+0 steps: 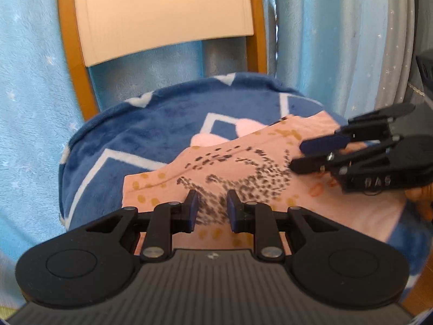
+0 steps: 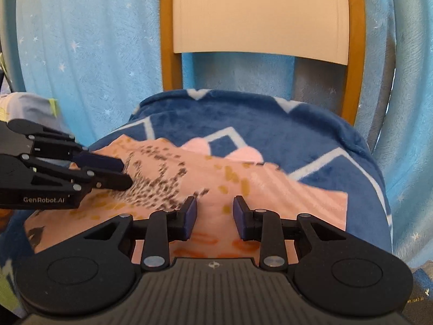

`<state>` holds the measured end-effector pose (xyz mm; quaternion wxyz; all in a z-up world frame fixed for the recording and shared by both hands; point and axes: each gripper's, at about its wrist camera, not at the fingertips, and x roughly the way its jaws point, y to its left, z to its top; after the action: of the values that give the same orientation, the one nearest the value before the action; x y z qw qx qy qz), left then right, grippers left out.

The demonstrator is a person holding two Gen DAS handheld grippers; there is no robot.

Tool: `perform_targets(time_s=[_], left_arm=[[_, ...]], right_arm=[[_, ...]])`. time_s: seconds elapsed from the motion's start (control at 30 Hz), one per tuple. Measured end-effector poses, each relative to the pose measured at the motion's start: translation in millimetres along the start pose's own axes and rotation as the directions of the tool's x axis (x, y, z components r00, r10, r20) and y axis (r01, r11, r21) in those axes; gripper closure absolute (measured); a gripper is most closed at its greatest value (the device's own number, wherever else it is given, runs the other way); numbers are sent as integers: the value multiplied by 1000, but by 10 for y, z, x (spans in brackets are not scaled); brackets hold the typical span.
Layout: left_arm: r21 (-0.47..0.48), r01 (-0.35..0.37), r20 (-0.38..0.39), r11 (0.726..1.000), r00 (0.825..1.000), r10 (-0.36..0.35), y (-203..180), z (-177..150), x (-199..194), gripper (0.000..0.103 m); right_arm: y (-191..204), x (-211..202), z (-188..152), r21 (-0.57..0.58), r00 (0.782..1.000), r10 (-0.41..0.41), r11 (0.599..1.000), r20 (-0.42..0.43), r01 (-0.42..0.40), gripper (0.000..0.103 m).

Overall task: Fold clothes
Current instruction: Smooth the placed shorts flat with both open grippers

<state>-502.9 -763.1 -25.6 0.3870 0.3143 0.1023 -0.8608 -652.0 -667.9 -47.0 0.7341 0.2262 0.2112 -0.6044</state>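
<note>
Now over the chair seat: pink cotton garment with dark speckles and mustard spots (image 1: pixel 243 173) spread on a plush navy blanket with white zigzag lines (image 1: pixel 130 135), directly ahead of both jaw pairs. Left gripper (image 1: pixel 211 208) parted, empty, just above the print. Right gripper (image 2: pixel 213 214) likewise parted, holding nothing. Bare blanket beyond the fingertips up to the cream chair back with orange wooden frame (image 2: pixel 257 13). Only from the right wrist: crumpled pale cloth (image 2: pixel 29 105) far left.
</note>
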Motion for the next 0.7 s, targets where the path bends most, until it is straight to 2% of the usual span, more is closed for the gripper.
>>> perform_targets(time_s=[0.1,0.2,0.27,0.33,0.37,0.4,0.43,0.5,0.6,0.7], left_arm=[[-44,-15,8,999,1000,16,162,26,69,77],[-84,4,14,996,1000,-3,286,13,105,71],[-92,1,19,996,1000,1,303,18,97,71],[-100,-26,24,995,999,29,311,28,66,76],[-107,-49,22,993,998,52,317,29,43,83],[-118,-58,22,991,998,61,324,22,8,84],[-135,-53,23,989,998,57,333,7,-40,84],[-143,-34,28,989,999,39,288,-26,-147,84],[-81,14,20,997,1000,-12,50,-118,-313,83],[-17,46,-5,999,999,-46,-182,-263,-436,83]], right_arm=[[-149,45,68,45,1000,-4,999,18,3,82],[-287,58,87,86,999,-22,996,26,20,98],[-336,40,72,91,999,-41,995,30,39,100],[-375,1,44,99,997,-74,993,23,71,96],[-384,-36,22,101,996,-89,991,17,87,86],[-393,-73,-1,103,995,-103,990,11,102,79],[-395,-115,-24,103,993,-116,988,7,115,77],[-293,-296,-72,78,993,-111,991,36,108,77],[-60,-600,-192,60,995,-52,997,82,47,77],[198,-745,-385,-22,998,-22,999,64,24,78]])
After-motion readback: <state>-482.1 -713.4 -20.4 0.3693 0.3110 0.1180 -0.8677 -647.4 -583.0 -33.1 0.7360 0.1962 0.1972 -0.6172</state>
